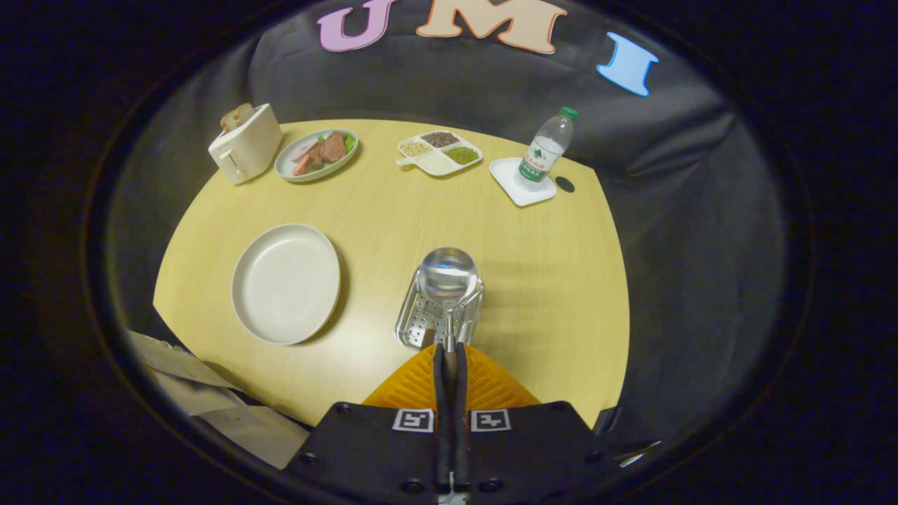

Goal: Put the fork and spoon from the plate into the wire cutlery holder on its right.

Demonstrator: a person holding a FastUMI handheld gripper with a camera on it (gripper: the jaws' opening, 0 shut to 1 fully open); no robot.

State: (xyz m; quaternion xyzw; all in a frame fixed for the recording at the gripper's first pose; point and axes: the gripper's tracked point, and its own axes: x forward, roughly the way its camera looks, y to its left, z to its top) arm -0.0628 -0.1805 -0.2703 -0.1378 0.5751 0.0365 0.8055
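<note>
Now jaws clenched on spoon (447, 280) handle, bowl pointing forward above wire cutlery holder (428, 319)

Pale wood-grain desk (547, 280), rounded far edge. On it, near side: empty white plate (286, 283), wire cutlery holder (421, 324) to its right. Far side: toaster (245, 144), food plate (316, 155) just beside it, divided dish (440, 152) (grains or seeds), white coaster (511, 184) under a water bottle (546, 149). Small dark disc (565, 184) beside the coaster.
</note>
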